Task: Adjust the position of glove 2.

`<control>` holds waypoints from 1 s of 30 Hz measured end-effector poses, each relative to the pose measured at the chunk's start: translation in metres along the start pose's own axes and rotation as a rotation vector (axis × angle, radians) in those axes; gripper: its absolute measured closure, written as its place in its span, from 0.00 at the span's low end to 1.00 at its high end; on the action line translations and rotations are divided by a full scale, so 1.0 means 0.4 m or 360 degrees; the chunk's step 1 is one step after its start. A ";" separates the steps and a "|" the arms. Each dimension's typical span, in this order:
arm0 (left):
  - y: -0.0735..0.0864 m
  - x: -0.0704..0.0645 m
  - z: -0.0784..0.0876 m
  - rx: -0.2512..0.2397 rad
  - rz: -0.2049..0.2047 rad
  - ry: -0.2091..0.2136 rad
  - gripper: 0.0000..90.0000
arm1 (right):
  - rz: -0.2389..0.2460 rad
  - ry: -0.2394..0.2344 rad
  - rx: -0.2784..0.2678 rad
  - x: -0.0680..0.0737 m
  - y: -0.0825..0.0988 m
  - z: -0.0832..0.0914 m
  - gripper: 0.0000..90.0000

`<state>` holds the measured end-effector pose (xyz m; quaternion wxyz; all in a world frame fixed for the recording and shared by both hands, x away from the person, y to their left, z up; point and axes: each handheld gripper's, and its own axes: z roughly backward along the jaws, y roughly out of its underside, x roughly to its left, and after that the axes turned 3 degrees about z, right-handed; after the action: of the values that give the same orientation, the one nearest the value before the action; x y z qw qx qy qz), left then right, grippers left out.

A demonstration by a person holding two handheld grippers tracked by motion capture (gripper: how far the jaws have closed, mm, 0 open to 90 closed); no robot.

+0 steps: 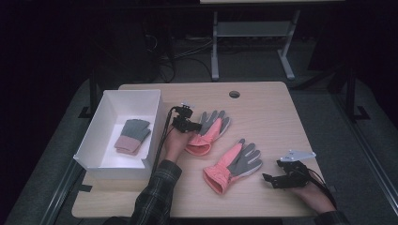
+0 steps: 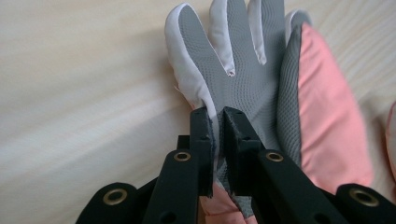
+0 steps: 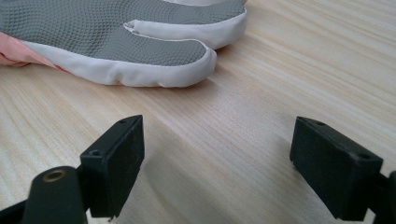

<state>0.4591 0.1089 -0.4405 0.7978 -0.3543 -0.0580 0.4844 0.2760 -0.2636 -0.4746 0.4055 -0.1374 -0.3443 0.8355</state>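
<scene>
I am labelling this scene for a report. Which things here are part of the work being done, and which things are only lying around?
In the work:
- left gripper, shut on the edge of the far pink-and-grey glove
- near pink-and-grey glove
- white box, a knitted glove inside it
- right gripper, open over bare tabletop

Lying around:
- cables on the floor
- grey table frame beyond the table
</scene>
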 end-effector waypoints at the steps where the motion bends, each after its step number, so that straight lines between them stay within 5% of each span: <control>1: -0.008 -0.004 0.011 -0.0024 -0.0019 -0.0037 0.92 | -0.0002 0.0000 0.0000 0.000 0.000 0.000 0.19; 6: -0.054 -0.028 0.067 -0.0096 -0.0165 -0.0202 0.90 | -0.0006 -0.0001 0.0003 0.000 -0.001 0.000 0.19; 8: -0.062 -0.042 0.080 -0.0105 -0.0209 -0.0209 0.90 | -0.0010 -0.0003 0.0006 0.000 -0.001 0.000 0.19; 27: -0.024 -0.202 0.068 -0.0087 -0.0484 0.0073 0.88 | -0.0028 -0.0029 0.0007 0.002 -0.005 0.002 0.24; 30: -0.016 -0.226 0.064 -0.0077 -0.0491 0.0124 0.88 | -0.0019 -0.0022 0.0000 0.004 -0.008 0.007 0.37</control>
<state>0.4052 0.0466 -0.3951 0.8555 -0.3790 -0.0922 0.3405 0.2754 -0.2623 -0.4704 0.4081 -0.1298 -0.3478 0.8341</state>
